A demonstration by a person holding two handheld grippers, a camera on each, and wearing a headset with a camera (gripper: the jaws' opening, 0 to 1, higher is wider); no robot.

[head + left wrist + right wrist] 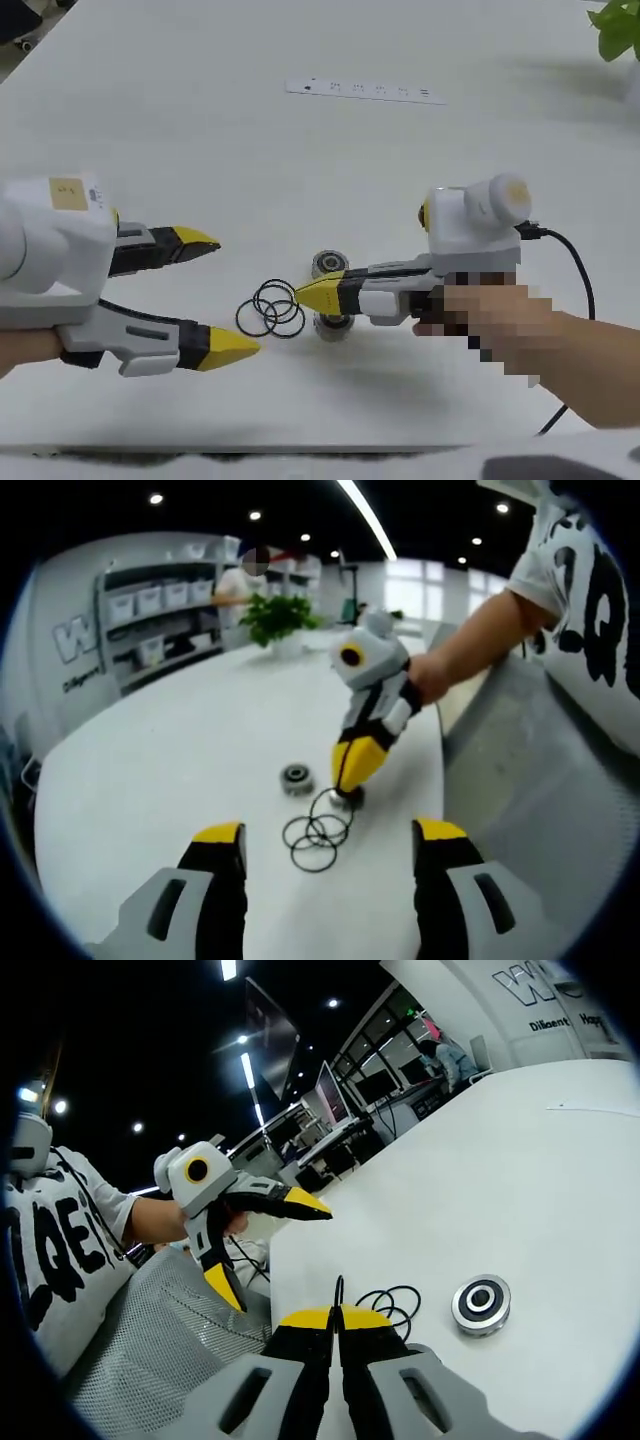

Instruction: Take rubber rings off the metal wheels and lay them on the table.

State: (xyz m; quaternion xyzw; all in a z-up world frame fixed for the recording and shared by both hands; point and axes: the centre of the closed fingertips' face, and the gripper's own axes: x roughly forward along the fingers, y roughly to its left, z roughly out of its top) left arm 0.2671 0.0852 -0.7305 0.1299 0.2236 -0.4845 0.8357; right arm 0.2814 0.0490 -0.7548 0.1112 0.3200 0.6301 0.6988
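Observation:
Several thin black rubber rings [270,308] [315,838] [392,1300] lie overlapping on the white table [300,170]. One metal wheel [328,263] [297,778] [481,1303] sits just behind them. A second wheel [332,326] [347,799] lies partly hidden under my right gripper. My right gripper [305,293] [355,770] [338,1318] is shut, with a thin black rubber ring [339,1290] pinched at its tips, right at the pile's edge. My left gripper [215,292] [330,838] [268,1250] stands wide open left of the rings, holding nothing.
A long white strip [365,90] lies at the far side of the table. A green plant [620,30] [280,615] stands at the far right corner. The right gripper's black cable [580,290] trails over the near table edge [300,445].

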